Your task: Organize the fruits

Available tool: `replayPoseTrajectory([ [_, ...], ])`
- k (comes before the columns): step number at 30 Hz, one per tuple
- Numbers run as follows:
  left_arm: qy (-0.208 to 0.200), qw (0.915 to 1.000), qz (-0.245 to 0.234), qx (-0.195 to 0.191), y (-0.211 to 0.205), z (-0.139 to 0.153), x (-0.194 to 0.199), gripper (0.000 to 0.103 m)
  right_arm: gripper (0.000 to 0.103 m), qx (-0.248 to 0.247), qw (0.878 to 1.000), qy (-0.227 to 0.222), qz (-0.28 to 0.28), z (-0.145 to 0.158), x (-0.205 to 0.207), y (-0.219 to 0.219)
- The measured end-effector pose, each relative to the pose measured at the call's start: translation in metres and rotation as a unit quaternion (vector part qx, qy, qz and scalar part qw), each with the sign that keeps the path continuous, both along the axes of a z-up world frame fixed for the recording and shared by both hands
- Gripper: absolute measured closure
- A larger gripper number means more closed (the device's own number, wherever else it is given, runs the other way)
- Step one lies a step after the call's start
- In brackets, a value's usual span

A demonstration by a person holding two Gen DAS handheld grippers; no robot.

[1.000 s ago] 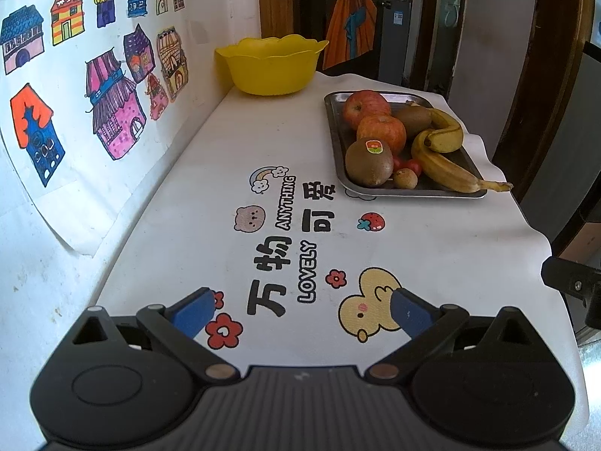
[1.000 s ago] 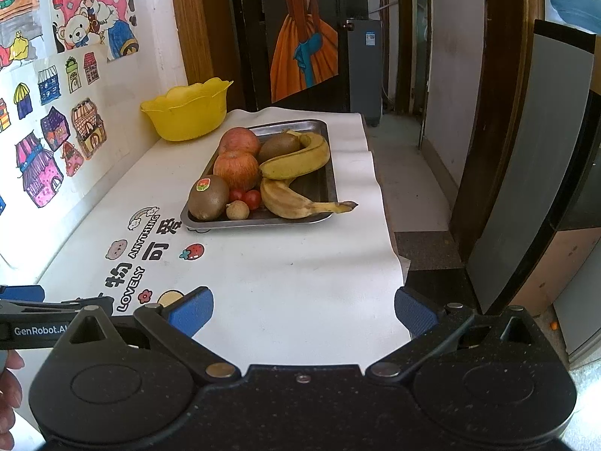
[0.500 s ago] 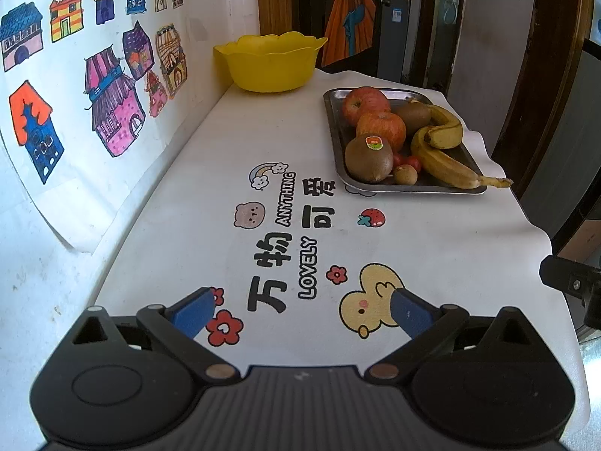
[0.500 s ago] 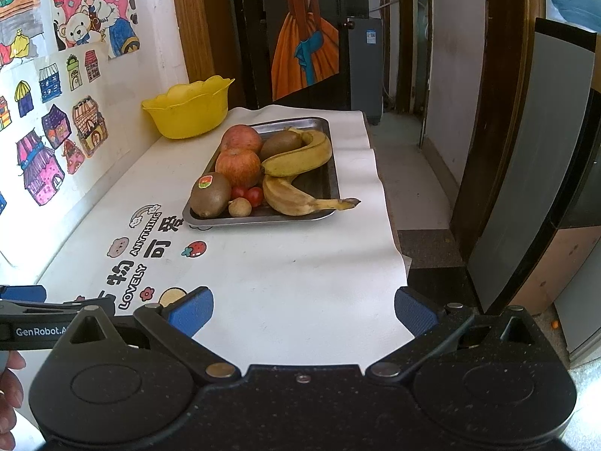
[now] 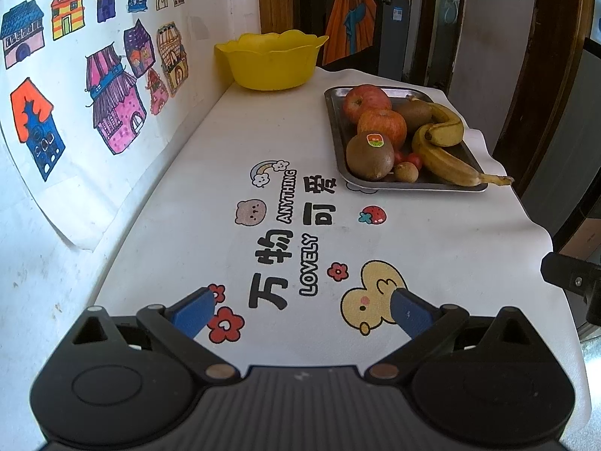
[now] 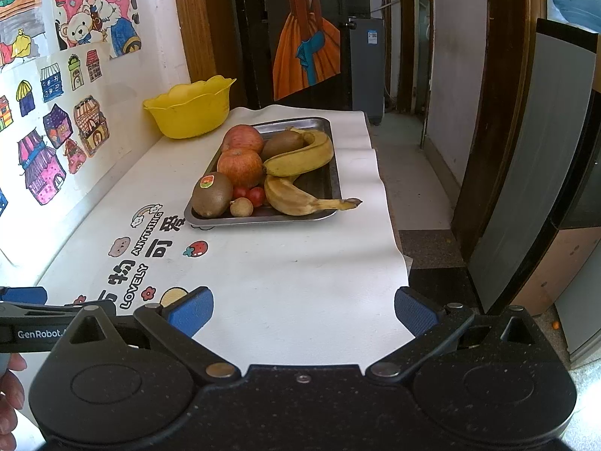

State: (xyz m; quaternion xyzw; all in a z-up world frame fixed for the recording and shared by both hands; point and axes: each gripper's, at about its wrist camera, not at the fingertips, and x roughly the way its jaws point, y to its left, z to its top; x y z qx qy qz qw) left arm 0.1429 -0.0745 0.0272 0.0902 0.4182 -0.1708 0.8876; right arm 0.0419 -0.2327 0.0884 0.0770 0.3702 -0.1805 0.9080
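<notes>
Fruits sit piled on a metal tray (image 6: 330, 158) at the far right of the counter (image 6: 300, 270): two apples (image 6: 240, 167), two kiwis (image 6: 211, 194), two bananas (image 6: 300, 156), small red tomatoes (image 6: 256, 195) and a little brown fruit (image 6: 241, 207). A yellow bowl (image 5: 271, 61) stands empty by the wall, just beyond the tray. Left claw (image 5: 300, 310) and right claw (image 6: 303, 312) both hover over the near end with jaws spread wide, holding nothing, well apart from the tray.
</notes>
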Motion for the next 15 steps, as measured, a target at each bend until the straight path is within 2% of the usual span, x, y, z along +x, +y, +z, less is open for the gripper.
replayPoseTrajectory([
  [15,0.006,1.0000,-0.004,0.003,-0.0019,-0.0030,0.0009,0.001,0.001,0.001,1.000,0.002,-0.001,-0.0014,0.0005,-0.0007],
])
